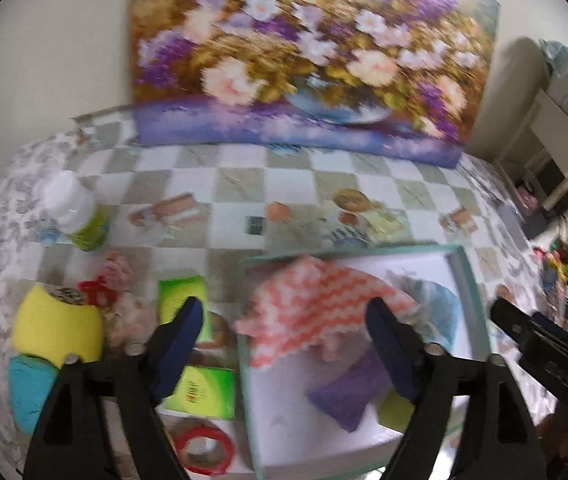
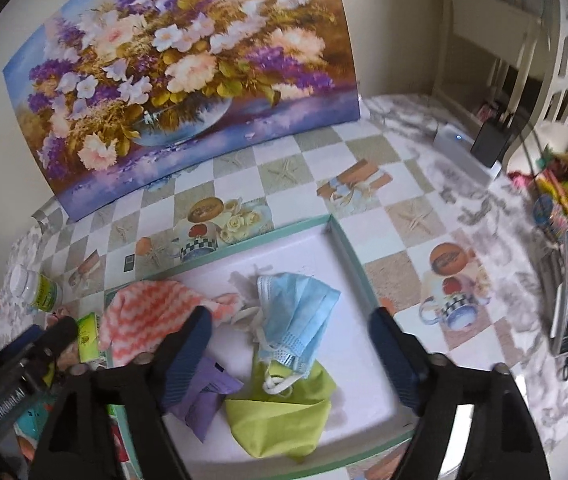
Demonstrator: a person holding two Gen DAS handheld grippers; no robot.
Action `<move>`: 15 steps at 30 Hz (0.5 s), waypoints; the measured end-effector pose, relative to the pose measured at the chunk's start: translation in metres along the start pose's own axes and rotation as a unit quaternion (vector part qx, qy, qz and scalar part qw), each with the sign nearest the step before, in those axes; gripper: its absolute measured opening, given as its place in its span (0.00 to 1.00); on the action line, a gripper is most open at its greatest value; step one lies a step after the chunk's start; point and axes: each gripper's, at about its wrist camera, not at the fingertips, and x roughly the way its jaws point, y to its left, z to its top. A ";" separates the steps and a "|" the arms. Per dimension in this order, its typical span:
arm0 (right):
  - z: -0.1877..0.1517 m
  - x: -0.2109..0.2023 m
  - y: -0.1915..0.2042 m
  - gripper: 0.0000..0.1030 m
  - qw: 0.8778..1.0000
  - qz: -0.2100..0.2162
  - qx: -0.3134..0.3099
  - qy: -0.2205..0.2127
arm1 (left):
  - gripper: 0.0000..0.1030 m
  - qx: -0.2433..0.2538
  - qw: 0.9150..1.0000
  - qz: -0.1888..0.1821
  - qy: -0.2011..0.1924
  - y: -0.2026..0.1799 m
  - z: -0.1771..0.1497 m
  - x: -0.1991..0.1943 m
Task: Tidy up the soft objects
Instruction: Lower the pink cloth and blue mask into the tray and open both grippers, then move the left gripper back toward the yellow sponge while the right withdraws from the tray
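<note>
Soft objects — pink-striped cloth (image 2: pixel 152 312), blue face mask (image 2: pixel 304 316), purple cloth (image 2: pixel 204 396), green cloth (image 2: pixel 284 416) — lie inside the teal-rimmed tray (image 2: pixel 348 248) on the tabletop (image 2: pixel 416 216). Left hand-held gripper (image 1: pixel 284 344) and right hand-held gripper (image 2: pixel 290 354) hover above, jaws spread, holding nothing. Bare tray floor shows along the right rim.

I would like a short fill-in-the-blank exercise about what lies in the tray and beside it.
1. The face mask in the tray is light ____.
2. The cloth with the wavy stripes is white and ____.
3. The roll of tape outside the tray is ____.
4. Both grippers, left and right, have their jaws ____.

Missing words: blue; pink; red; open
</note>
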 end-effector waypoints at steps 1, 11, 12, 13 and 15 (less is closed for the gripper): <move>0.000 -0.002 0.000 1.00 1.000 -0.001 -0.002 -0.005 | 0.90 -0.004 1.000 0.013 -0.006 0.004 0.001 -0.001; -0.005 -0.003 0.014 1.00 1.000 -0.013 -0.020 -0.007 | 0.91 -0.050 0.997 0.049 -0.026 0.043 0.006 -0.012; -0.006 -0.003 0.015 1.00 1.000 -0.013 -0.021 -0.008 | 0.91 -0.051 0.997 0.047 -0.026 0.043 0.007 -0.012; -0.007 -0.003 0.017 1.00 1.000 -0.014 -0.020 -0.009 | 0.91 -0.050 0.997 0.044 -0.027 0.043 0.007 -0.012; -0.008 -0.002 0.019 1.00 1.000 -0.016 -0.018 -0.010 | 0.91 -0.044 0.998 0.040 -0.028 0.042 0.007 -0.013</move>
